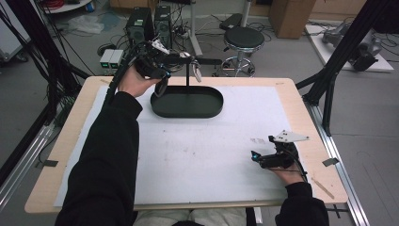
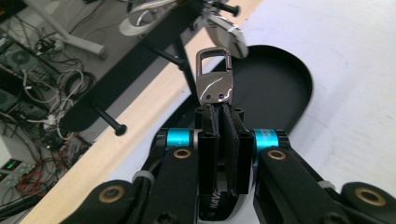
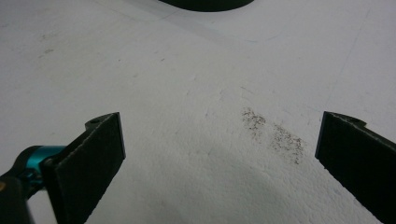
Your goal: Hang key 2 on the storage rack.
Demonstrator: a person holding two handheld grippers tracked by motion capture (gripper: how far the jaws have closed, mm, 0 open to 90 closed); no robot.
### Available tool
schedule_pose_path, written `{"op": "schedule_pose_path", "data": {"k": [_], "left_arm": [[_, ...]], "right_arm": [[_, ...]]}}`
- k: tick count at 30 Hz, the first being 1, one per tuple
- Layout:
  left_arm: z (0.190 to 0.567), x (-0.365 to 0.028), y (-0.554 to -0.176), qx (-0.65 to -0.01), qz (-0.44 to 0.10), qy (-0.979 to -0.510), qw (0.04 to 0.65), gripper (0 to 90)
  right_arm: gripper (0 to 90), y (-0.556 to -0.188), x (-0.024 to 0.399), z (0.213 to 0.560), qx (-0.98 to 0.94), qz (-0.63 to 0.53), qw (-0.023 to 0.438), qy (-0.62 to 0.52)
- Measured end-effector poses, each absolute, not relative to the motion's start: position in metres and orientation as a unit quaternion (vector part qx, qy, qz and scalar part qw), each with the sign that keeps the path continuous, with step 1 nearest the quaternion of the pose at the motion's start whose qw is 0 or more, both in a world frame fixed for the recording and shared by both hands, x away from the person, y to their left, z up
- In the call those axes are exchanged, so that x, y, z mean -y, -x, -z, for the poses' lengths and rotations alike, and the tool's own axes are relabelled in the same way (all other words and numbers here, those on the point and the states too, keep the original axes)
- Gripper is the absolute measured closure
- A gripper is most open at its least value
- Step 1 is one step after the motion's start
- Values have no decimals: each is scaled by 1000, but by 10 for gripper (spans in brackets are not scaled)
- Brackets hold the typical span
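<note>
The right gripper [image 1: 261, 158] rests near the person on the right of the white table mat [image 1: 211, 155], its jaws spread wide with nothing between them. At the far left, the left gripper [image 2: 219, 109] is clamped on a dark metal buckle [image 2: 215, 77], held above the black oval tray [image 1: 188, 106] beside its upright stand [image 1: 188, 70].

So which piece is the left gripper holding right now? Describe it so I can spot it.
Start at the black oval tray at the table's far side, with its upright stand. Just above it, the left gripper is shut on a dark metal buckle, shiny, with an open rectangular loop on top.
</note>
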State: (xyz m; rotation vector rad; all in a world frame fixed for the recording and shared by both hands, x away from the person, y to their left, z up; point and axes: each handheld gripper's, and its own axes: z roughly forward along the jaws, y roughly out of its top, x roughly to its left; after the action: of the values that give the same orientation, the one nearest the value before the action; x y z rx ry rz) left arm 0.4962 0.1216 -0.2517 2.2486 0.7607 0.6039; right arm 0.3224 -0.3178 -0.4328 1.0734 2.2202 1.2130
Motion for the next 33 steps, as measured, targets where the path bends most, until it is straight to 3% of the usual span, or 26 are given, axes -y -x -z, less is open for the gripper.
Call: {"op": "schedule_pose_path", "data": {"k": [22, 33], "left_arm": [[283, -93, -518, -310, -271, -869, 273, 844], [291, -87, -531, -328, -282, -858, 277, 843]], "right_arm": [[7, -324, 317, 433, -793, -434, 193, -383], [7, -325, 315, 434, -796, -432, 189, -381]]}}
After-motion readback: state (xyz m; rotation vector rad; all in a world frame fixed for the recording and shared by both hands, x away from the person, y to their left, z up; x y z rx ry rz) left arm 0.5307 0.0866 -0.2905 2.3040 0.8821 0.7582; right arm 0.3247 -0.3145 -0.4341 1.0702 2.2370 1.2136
